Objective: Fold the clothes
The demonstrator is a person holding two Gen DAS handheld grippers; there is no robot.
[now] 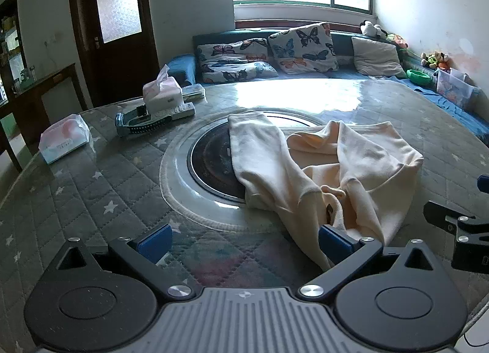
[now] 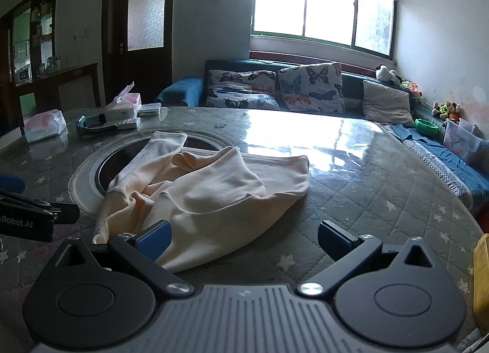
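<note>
A cream garment [image 1: 330, 166] lies crumpled on the round quilted table [image 1: 91, 188], partly over the dark round hotplate [image 1: 211, 160] at its centre. My left gripper [image 1: 244, 243] is open just short of the cloth; its right pad [image 1: 334, 241] touches the garment's near hem and nothing sits between the pads. In the right wrist view the same garment [image 2: 214, 194] spreads ahead. My right gripper [image 2: 243, 241] is open, its left pad [image 2: 154, 238] resting at the near edge of the cloth. Each gripper shows at the side of the other's view.
Two tissue packs [image 1: 64, 139] [image 1: 162, 90], a power strip [image 1: 180, 110] and a blue watch [image 1: 143, 124] sit at the table's far left. A sofa with butterfly pillows [image 1: 302, 47] runs behind the table. A yellow object [image 2: 481, 279] is at the right edge.
</note>
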